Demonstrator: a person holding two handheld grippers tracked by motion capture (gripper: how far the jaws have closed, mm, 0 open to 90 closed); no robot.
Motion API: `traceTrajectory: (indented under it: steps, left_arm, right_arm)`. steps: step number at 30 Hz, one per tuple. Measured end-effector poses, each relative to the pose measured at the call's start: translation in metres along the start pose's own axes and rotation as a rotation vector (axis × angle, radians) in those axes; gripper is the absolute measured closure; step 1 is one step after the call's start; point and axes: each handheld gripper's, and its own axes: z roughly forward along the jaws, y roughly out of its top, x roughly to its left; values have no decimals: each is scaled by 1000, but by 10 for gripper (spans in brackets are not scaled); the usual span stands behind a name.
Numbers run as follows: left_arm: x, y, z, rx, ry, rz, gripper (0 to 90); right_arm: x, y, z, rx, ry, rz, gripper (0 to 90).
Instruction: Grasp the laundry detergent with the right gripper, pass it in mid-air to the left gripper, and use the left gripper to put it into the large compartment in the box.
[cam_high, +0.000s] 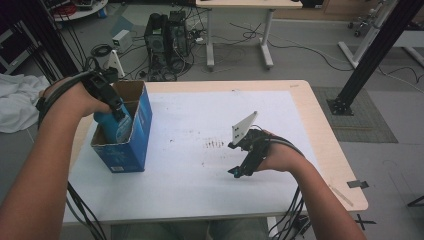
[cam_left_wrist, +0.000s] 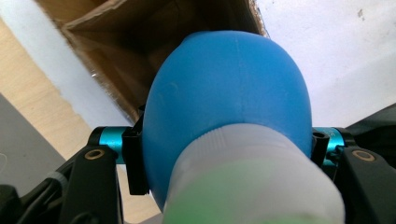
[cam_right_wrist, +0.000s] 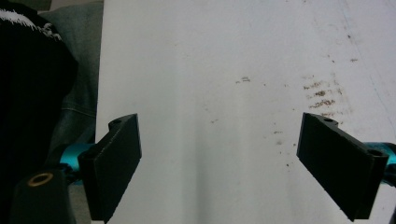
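Blue bottle, upright, base down in the box mouth, pinched by the left gripper. Left gripper view reveals its white cap end. Right gripper spread over the table.

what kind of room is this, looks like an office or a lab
Most likely a lab or workshop set up for recording: desktop computer towers stand on the floor among loose cables, beside a black metal frame and a worktable.

I can't make out a single readable word from here. The blue box carries a small white label low on its side, too tiny to read. The blue bottle shows me no print.
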Motion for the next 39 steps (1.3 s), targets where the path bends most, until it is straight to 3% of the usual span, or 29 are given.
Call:
traceTrajectory:
  steps: [3,7,9,11,12,16,18,19,23,24,28,39]
  left_arm:
    - [-1,2,10,9,-13,-1,379]
    - [1,4,20,41,-16,37,380]
    - [0,5,25,27,-14,19,379]
    - [0,6,29,30,-12,31,379]
    - [1,6,29,53,-10,57,380]
    - [3,7,38,55,-1,75,379]
    - [2,7,40,44,1,64,379]
    - [3,7,41,60,6,90,379]
    - [3,8,48,64,6,110,379]
    - [2,8,50,46,4,92,379]
    - [4,9,54,74,4,124,379]
    - [7,9,60,71,-5,131,377]
  right_arm:
    - [0,0,0,-6,0,-7,130]
    - [0,-1,-1,-17,-8,-11,130]
    - [0,-2,-1,-13,-7,-8,130]
    - [1,-3,-1,-14,-7,-9,130]
    - [1,-4,0,-12,-7,-1,130]
    - [1,-6,0,-14,-6,1,130]
    - [1,-6,0,-11,-7,5,130]
    - [1,-6,0,-11,-7,5,130]
    - [1,-6,0,-12,-5,6,130]
    - [1,-6,0,-12,-7,8,130]
    - [0,-6,0,-13,-7,5,130]
    - [0,-5,1,-15,-9,10,130]
